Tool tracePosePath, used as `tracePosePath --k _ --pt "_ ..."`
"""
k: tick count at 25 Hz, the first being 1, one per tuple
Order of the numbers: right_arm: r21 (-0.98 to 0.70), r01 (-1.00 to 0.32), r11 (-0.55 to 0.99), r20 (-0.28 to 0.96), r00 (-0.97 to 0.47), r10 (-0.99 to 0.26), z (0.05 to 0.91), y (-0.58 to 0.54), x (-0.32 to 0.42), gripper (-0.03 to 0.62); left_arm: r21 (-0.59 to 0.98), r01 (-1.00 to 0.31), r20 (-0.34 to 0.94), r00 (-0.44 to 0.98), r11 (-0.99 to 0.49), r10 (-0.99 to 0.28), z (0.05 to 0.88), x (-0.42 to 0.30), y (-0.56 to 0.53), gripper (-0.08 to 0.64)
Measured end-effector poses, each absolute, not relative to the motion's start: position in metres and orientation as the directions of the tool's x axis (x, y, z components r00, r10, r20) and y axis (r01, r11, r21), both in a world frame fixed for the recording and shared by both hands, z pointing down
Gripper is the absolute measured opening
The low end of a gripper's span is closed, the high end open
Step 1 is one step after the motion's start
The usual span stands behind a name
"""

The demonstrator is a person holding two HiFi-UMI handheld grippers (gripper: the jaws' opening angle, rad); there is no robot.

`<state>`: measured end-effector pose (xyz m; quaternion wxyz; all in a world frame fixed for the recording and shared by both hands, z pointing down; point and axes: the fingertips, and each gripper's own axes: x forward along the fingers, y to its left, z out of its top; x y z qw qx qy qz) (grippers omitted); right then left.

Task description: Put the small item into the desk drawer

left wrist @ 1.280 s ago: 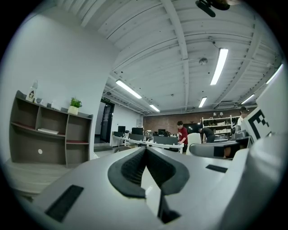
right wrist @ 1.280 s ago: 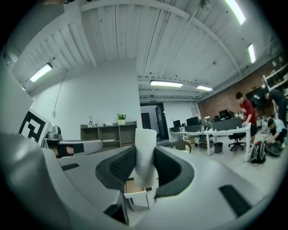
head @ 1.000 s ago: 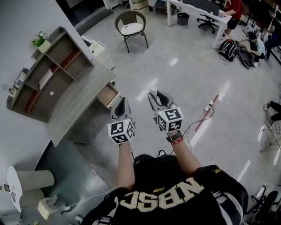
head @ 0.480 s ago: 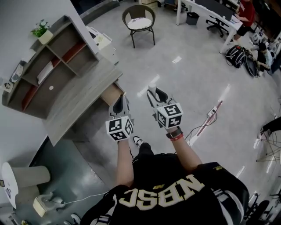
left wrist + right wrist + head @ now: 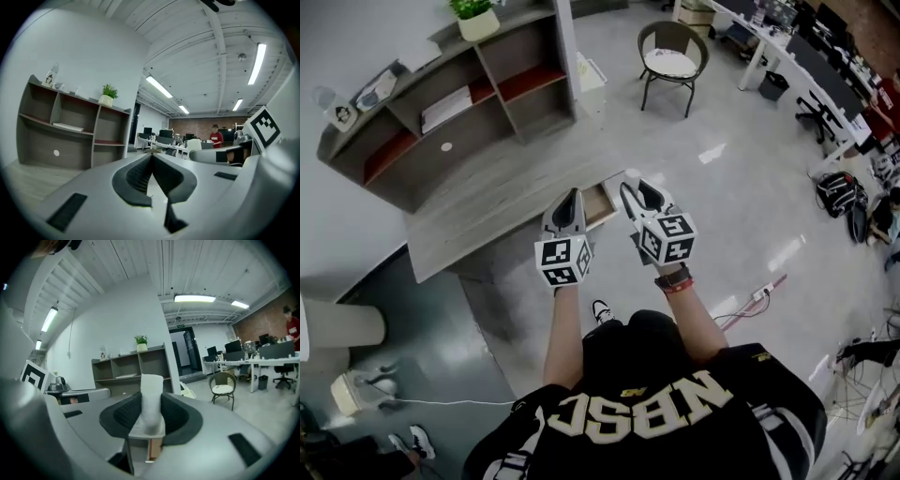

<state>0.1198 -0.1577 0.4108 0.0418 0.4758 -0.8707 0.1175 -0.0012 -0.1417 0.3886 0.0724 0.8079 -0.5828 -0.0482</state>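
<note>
The right gripper gripped the small white item — upright between its pads, near the open desk drawer. The left gripper hung alongside — jaws together, empty

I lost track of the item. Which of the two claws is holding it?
The right claw, closed on the small white item. The left claw has its jaws together with nothing between them.
</note>
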Motion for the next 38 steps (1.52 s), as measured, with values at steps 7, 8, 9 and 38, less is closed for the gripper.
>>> tracePosePath --k 7,8,9,38 --pt "-0.156 -0.771 0.617 0.263 -0.635 -0.727 0.445 -0.184 0.043 0.133 0.223 -0.948 0.071 0.246 -0.225 -0.967 0.427 -0.066 -0.158 0.014" --pt "-0.155 -0.758 0.633 0.275 -0.649 -0.709 0.451 -0.186 0.034 0.133 0.231 -0.949 0.082 0.238 -0.214 -0.968 0.434 -0.071 -0.159 0.014" --pt "-0.156 -0.744 0.65 0.288 -0.664 -0.691 0.458 -0.188 0.027 0.133 0.236 -0.95 0.093 0.23 -0.203 -0.969 0.441 -0.075 -0.16 0.014" --pt "-0.033 -0.475 0.879 0.669 -0.664 -0.334 0.68 -0.235 -0.025 0.135 0.321 -0.942 0.34 0.207 -0.094 -0.917 0.597 -0.103 -0.202 0.014"
